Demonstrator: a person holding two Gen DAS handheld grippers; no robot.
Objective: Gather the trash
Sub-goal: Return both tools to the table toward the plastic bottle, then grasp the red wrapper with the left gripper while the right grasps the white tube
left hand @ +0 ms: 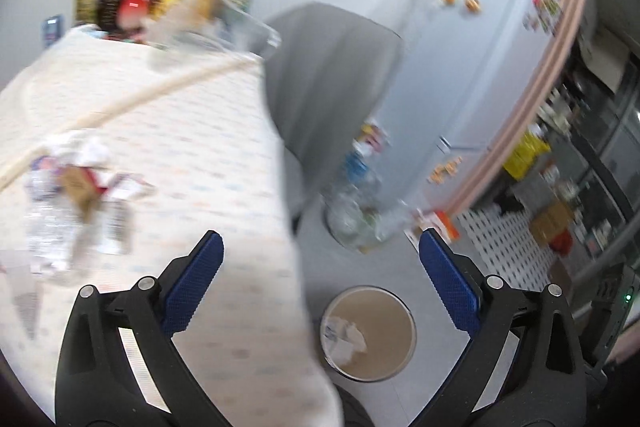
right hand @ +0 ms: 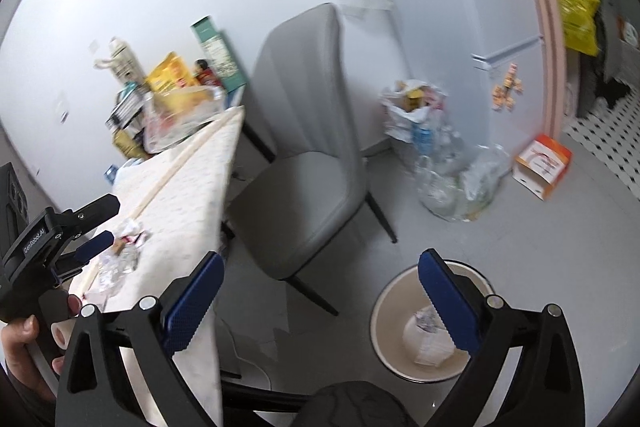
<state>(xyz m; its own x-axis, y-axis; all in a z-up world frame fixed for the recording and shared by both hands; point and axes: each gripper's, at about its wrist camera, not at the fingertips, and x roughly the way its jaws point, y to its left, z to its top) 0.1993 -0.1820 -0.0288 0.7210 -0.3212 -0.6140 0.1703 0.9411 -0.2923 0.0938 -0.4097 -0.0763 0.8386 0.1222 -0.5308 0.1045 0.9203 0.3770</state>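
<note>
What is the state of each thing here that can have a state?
Left hand-held gripper: open, empty.
Right hand-held gripper: open, empty.
Round beige trash bin: uncovered, crumpled paper inside.
Crushed clear plastic bottle: lying on the table.
Grey padded chair: upright, unoccupied.

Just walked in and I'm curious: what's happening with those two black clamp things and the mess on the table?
A person holds a gripper in each hand to collect trash. Both the left gripper and the right gripper are open and empty. A crushed plastic bottle and crumpled wrappers lie on the table. The round bin on the floor already holds some crumpled paper.
</note>
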